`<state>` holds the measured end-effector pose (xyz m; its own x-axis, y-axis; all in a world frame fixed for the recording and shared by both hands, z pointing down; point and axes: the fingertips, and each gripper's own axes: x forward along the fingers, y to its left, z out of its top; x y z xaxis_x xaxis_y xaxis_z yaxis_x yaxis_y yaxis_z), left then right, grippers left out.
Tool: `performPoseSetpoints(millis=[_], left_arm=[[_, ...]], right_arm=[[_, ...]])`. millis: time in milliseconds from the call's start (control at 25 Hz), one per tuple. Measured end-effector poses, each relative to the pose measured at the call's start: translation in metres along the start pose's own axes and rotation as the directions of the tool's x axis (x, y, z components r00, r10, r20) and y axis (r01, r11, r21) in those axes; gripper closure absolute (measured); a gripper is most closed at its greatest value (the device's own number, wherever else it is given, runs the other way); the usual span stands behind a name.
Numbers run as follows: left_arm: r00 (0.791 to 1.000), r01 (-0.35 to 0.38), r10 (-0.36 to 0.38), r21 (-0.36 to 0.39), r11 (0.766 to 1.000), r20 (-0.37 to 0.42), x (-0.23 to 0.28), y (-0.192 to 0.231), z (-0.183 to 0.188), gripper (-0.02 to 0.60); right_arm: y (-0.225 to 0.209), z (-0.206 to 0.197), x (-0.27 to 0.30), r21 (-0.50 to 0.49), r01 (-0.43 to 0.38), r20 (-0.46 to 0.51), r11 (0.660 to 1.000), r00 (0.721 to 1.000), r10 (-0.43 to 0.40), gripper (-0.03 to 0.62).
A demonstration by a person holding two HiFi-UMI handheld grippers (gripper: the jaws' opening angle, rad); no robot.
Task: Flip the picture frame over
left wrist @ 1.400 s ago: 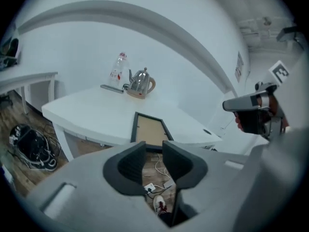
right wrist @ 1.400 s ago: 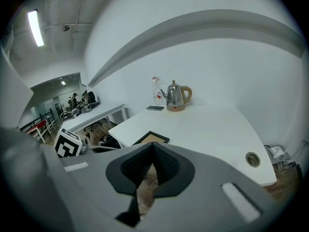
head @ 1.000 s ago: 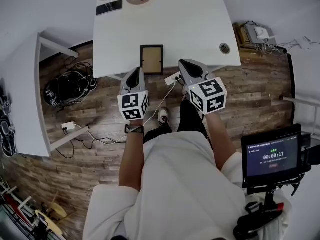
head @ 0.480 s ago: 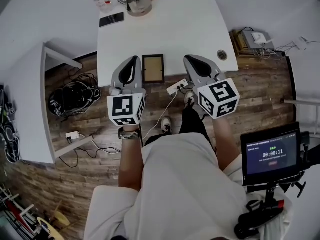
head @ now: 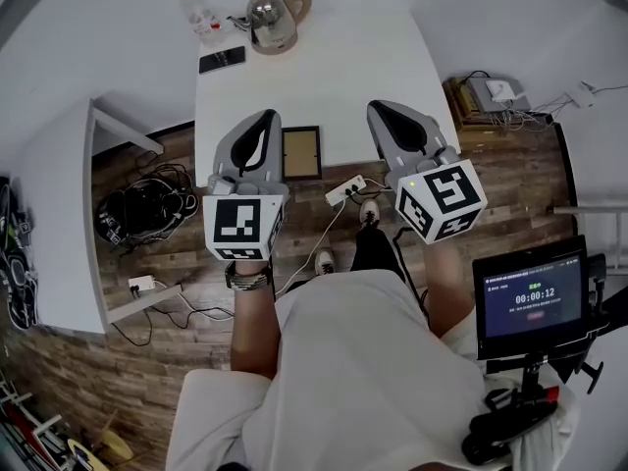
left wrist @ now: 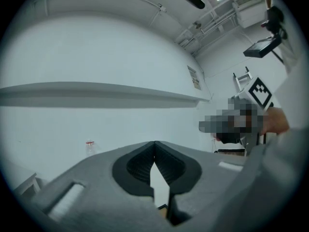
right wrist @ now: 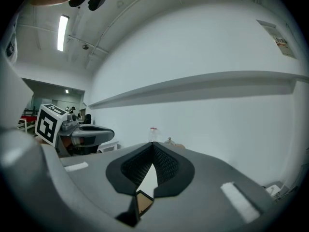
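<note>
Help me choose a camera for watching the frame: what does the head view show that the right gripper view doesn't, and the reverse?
Head view only: the whole picture frame lying flat at the table's near edge, seen between the left tool and right tool, plus a phone and timer screen. Right gripper view only: its own jaws closed tip to tip, nothing gripped, a wall shelf, a ceiling light. Both: the frame (just a corner in the gripper view), the left tool, the kettle.

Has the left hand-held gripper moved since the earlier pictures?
Yes. The left hand-held gripper moved up-picture: its tip was by the near edge of the black rectangular picture frame, now past the far edge.
</note>
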<state>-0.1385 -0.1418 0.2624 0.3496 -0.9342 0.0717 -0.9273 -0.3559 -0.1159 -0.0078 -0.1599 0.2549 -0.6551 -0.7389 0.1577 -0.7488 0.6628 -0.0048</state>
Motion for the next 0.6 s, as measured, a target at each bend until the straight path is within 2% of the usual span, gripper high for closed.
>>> performPoseSetpoints(millis=[240, 600], left_arm=[[1.000, 0.001, -0.002, 0.056, 0.998, 0.018, -0.005, -0.002, 0.020, 0.578], [1.000, 0.017, -0.017, 0.089, 0.996, 0.004, 0.003, -0.008, 0.024, 0.578]], right_arm=[[0.001, 0.026, -0.010, -0.027, 0.007, 0.045, 1.000, 0.999, -0.006, 0.592], [0.000, 0.027, -0.007, -0.033, 0.002, 0.043, 0.999, 0.999, 0.000, 0.592]])
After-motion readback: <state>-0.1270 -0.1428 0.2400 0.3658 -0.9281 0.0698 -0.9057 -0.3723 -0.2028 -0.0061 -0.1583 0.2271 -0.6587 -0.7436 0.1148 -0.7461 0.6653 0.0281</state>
